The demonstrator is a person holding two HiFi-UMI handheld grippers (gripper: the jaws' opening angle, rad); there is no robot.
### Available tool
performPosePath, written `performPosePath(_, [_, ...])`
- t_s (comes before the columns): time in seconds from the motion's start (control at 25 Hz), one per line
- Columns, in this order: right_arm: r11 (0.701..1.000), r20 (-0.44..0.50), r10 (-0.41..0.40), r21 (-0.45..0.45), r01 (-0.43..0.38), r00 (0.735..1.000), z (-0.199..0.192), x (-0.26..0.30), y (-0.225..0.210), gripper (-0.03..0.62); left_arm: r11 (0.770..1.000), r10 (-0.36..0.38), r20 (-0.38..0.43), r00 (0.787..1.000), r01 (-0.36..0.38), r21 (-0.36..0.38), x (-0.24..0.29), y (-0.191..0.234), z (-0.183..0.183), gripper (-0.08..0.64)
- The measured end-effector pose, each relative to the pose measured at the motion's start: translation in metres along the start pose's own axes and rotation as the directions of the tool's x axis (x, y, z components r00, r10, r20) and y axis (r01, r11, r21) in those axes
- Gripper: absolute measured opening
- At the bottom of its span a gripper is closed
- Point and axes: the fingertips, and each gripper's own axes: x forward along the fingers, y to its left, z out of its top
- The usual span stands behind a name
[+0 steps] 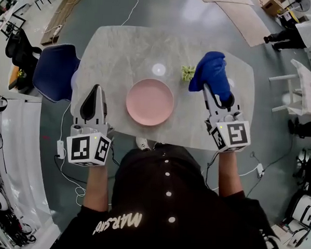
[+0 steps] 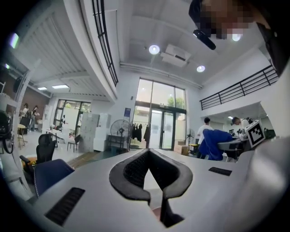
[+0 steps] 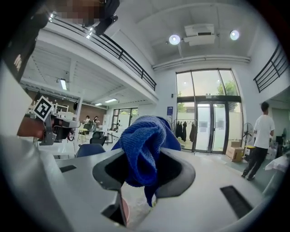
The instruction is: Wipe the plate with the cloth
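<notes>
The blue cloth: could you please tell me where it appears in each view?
Head view: blue cloth upper right, in the right claw.
Left gripper view: cloth mid-right, in the background.
Right gripper view: cloth centre, clamped between the jaws.
Shared landmark: pink plate.

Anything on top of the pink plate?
Nothing: the pink plate lies bare on the marble table, its whole face uncovered. The blue cloth is bunched in the right gripper, off the plate's right side.
</notes>
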Motion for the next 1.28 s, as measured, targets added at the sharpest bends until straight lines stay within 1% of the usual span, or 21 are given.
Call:
performPosePath(0.2, [0.998, 0.074, -0.06, 0.006, 0.059, 0.995, 0.028, -0.021, -0.015, 0.149, 0.998, 0.033, 0.066, 0.997, -0.037, 0.051, -0.014, 0.005, 0.034, 0.017])
performPosePath(0.36, [0.995, 0.119, -0.097, 0.01, 0.096, 0.988, 0.04, -0.034, -0.027, 0.149, 0.999, 0.033, 0.098, 0.995, -0.034, 0.004, -0.024, 0.012, 0.047, 0.017])
performPosePath(0.4, [0.994, 0.128, -0.106, 0.017, 0.105, 0.986, 0.042, -0.038, -0.03, 0.149, 0.999, 0.042, 0.105, 0.994, -0.043, 0.008, -0.026, 0.014, 0.049, 0.017])
performPosePath(0.48, [0.992, 0.141, -0.128, 0.026, 0.126, 0.982, 0.044, -0.043, -0.036, 0.149, 0.997, 0.063, 0.119, 0.991, -0.067, 0.035, -0.03, 0.019, 0.053, 0.017])
performPosePath(0.6, [0.988, 0.154, -0.155, 0.021, 0.154, 0.976, 0.047, -0.051, -0.043, 0.149, 0.994, 0.074, 0.149, 0.986, -0.085, 0.065, -0.036, 0.025, 0.058, 0.017])
performPosePath(0.68, [0.986, 0.156, -0.166, 0.018, 0.166, 0.974, 0.046, -0.056, -0.046, 0.149, 0.992, 0.08, 0.154, 0.985, -0.093, 0.08, -0.039, 0.03, 0.057, 0.017])
performPosePath(0.88, [0.979, 0.141, -0.203, 0.03, 0.201, 0.969, 0.03, -0.064, -0.057, 0.147, 0.988, 0.105, 0.142, 0.984, -0.119, 0.096, -0.045, 0.04, 0.042, 0.017])
performPosePath(1.0, [0.976, 0.144, -0.216, 0.027, 0.214, 0.966, 0.025, -0.069, -0.061, 0.147, 0.988, 0.098, 0.154, 0.983, -0.115, 0.102, -0.046, 0.038, 0.037, 0.017])
performPosePath(1.28, [0.974, 0.15, -0.225, 0.041, 0.221, 0.963, 0.018, -0.067, -0.059, 0.147, 0.988, 0.101, 0.145, 0.984, -0.117, 0.104, -0.041, 0.035, 0.03, 0.017])
